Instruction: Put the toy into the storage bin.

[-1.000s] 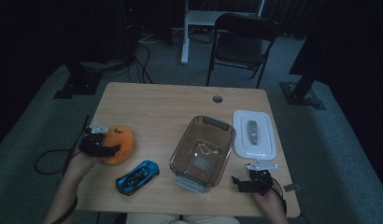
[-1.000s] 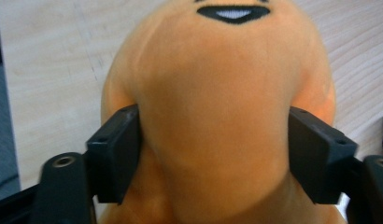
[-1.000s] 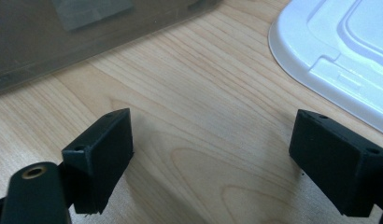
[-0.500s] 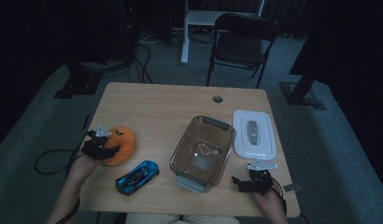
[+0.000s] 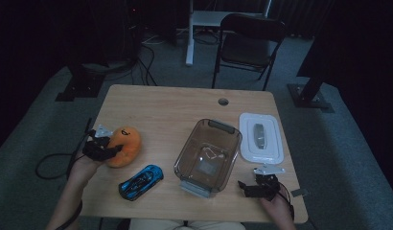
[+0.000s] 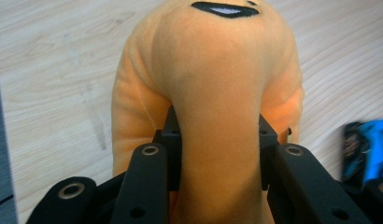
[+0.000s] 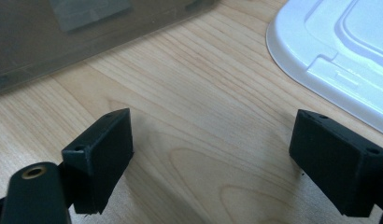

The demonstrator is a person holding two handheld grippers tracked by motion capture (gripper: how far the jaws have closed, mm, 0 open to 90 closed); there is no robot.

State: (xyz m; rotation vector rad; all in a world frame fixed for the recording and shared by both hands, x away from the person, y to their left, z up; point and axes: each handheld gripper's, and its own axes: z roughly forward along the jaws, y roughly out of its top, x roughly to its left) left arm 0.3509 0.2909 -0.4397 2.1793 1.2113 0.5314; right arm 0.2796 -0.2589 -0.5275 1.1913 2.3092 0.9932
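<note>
The orange plush toy lies near the left edge of the wooden table, and the left gripper is pinching it: in the left gripper view the two black jaws press into a fold of the toy's soft body from either side, the fabric bulging out above them, with a dark stitched mark at the top of the toy. The person's left hand holds that gripper at the table's left edge. Just in front of the toy, toward the person, lies a blue toy car, and its blue side also shows at the right of the left gripper view. A clear plastic container sits right of centre, with its white lid lying flat beside it on the right. The right gripper rests near the front right corner, its jaws spread wide over bare wood in the right gripper view, between the container's wall and the lid
</note>
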